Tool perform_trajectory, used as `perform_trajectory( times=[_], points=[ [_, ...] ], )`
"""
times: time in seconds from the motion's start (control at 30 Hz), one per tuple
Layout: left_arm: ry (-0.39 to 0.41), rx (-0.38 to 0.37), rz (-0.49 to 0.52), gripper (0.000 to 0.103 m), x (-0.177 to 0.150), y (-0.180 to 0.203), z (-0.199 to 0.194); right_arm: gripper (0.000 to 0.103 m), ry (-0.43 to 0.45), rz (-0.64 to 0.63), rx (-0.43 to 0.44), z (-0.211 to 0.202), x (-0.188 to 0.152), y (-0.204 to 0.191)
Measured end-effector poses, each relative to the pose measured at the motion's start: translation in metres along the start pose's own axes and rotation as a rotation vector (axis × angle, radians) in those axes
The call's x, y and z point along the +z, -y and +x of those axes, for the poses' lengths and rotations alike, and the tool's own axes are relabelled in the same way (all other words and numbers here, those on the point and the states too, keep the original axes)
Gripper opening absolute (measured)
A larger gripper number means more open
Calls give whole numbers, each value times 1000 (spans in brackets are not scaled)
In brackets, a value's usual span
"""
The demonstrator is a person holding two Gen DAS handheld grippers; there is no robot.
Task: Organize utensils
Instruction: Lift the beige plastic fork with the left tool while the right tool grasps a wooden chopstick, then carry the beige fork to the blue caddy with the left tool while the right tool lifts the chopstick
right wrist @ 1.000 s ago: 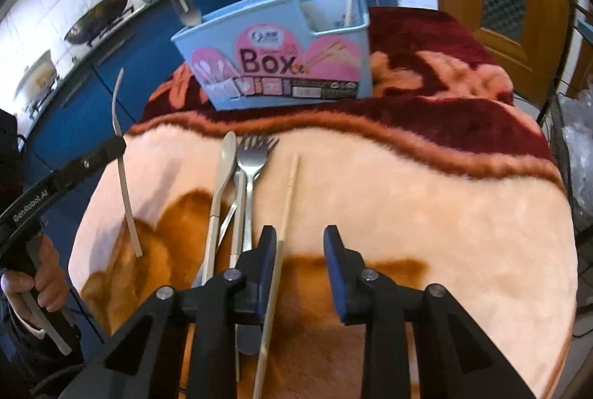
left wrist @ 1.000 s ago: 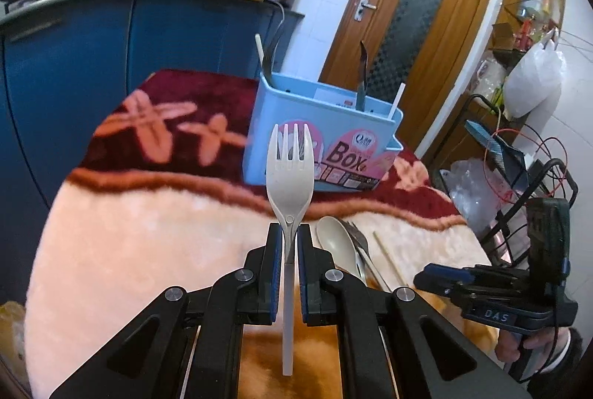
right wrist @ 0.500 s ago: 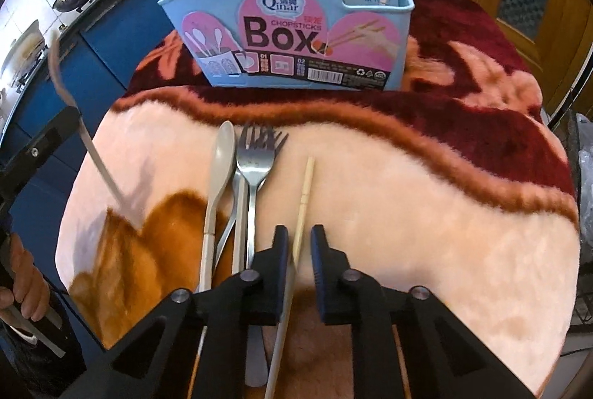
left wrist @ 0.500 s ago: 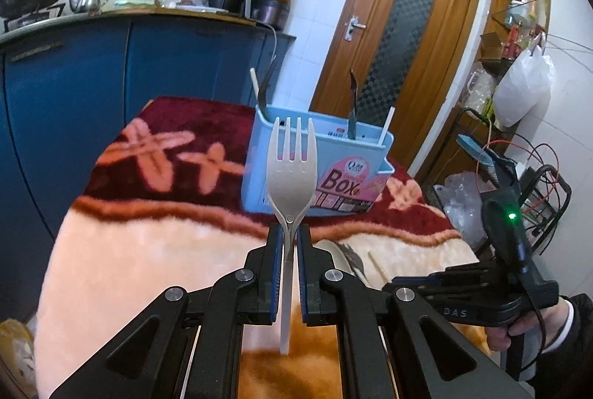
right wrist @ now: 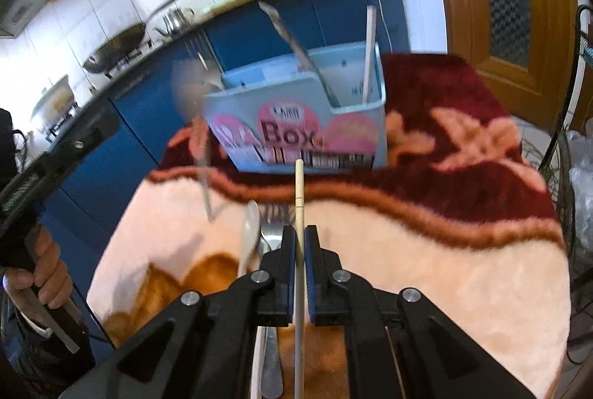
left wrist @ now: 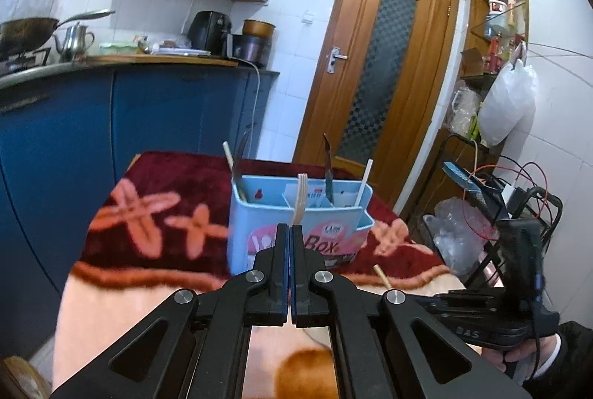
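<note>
Now one pale fork [left wrist: 300, 198] sat clamped edge-on in the left gripper [left wrist: 291, 232] before the blue box [left wrist: 296, 213]; earlier its tines faced the camera. One chopstick [right wrist: 298, 198], lifted off the desk [right wrist: 444, 269], was pinched by the right gripper [right wrist: 299, 236].

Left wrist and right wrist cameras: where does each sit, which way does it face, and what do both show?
Left wrist: on the left claw, facing the light blue plastic utensil box and wooden door; its fingers pinch a beige plastic fork.
Right wrist: on the right claw, looking down over the plush blanket-covered table at the box; a wooden chopstick sits between its fingers.
Shared: the box, the table, each other's claw.
</note>
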State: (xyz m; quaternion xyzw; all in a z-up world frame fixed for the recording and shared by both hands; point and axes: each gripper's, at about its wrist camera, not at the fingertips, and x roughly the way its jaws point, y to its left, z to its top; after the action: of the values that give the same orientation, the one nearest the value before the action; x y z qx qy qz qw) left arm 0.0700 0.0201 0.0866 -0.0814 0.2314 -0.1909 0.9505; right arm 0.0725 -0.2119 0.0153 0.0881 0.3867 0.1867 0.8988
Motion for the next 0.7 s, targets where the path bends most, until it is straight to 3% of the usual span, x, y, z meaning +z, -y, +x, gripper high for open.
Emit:
perform_trajectory(
  times=[0.23, 0.47, 0.7],
  points=[
    [-127, 19, 15, 2, -7, 3, 26, 7, 79, 4, -9, -13, 4, 0],
    [-243, 26, 61, 27, -25, 16, 53, 7, 143, 43, -34, -37, -1, 16],
    [-313, 11, 184, 35, -40, 51, 73, 7, 211, 77, -57, -62, -8, 34]
  ],
)
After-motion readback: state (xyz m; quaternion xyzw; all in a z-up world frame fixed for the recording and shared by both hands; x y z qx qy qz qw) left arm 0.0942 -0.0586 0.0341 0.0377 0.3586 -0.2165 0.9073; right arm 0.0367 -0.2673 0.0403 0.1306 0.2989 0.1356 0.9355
